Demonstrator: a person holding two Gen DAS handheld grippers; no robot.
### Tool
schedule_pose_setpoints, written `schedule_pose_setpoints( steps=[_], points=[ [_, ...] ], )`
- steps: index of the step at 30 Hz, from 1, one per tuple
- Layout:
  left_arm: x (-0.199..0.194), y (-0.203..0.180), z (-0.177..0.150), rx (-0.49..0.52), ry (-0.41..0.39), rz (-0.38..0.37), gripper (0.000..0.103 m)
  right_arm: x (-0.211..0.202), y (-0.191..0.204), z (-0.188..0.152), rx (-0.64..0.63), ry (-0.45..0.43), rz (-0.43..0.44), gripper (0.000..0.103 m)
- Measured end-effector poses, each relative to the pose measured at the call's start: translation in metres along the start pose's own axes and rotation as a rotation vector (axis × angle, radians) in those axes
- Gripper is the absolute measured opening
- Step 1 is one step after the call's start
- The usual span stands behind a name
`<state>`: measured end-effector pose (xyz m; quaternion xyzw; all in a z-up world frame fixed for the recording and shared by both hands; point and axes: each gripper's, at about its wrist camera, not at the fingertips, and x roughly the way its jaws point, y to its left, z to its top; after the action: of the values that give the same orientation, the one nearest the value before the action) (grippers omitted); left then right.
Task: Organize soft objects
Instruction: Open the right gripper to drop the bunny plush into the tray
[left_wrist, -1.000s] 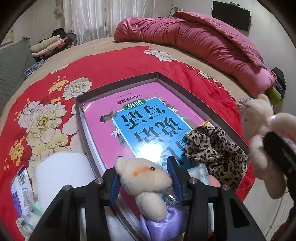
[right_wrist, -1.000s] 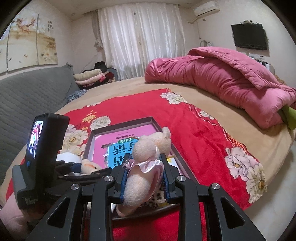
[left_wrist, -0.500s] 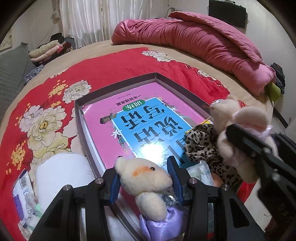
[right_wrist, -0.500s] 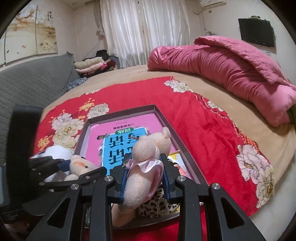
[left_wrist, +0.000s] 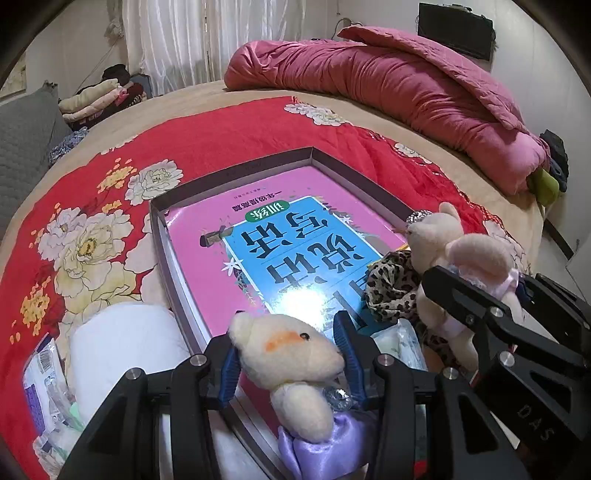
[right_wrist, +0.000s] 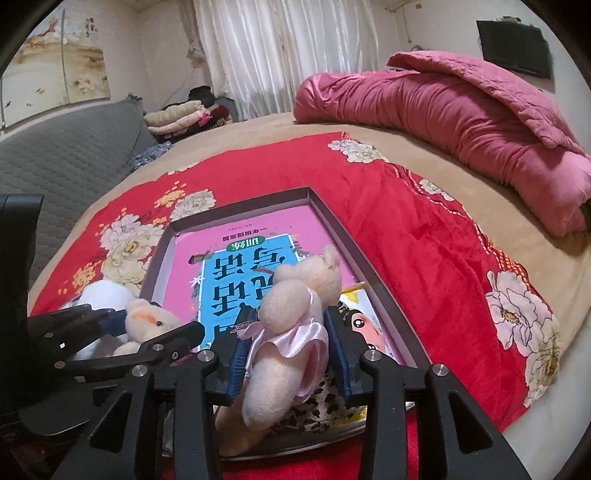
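The right gripper (right_wrist: 288, 341) is opening its jaws around a cream teddy in a pink dress (right_wrist: 291, 314), which lies between them over the near corner of a shallow box (right_wrist: 332, 221) on a red bedspread (right_wrist: 424, 258). The left gripper (left_wrist: 288, 363) clamps a second teddy in a purple dress (left_wrist: 291, 354).
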<state>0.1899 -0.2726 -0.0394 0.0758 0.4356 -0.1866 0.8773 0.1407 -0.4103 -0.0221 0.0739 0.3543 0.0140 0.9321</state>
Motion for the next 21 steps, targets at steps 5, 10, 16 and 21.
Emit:
schedule_pose_setpoints(
  steps=[5, 10, 16, 21],
  points=[
    [-0.001, 0.000, 0.000, 0.001, 0.000, -0.001, 0.047, -0.005, -0.003, 0.001, 0.015, -0.024, -0.004, 0.055],
    [-0.001, 0.001, 0.000, 0.000, -0.002, -0.002, 0.047, -0.013, -0.007, 0.001, 0.027, -0.055, -0.023, 0.064],
    [-0.002, 0.000, 0.000, 0.000, 0.000, -0.002, 0.047, -0.037, -0.017, -0.002, 0.068, -0.150, -0.069, 0.070],
    [-0.001, -0.002, 0.000, -0.004, 0.001, -0.020, 0.047, -0.039, -0.029, -0.004, 0.113, -0.136, -0.104, 0.073]
  ],
)
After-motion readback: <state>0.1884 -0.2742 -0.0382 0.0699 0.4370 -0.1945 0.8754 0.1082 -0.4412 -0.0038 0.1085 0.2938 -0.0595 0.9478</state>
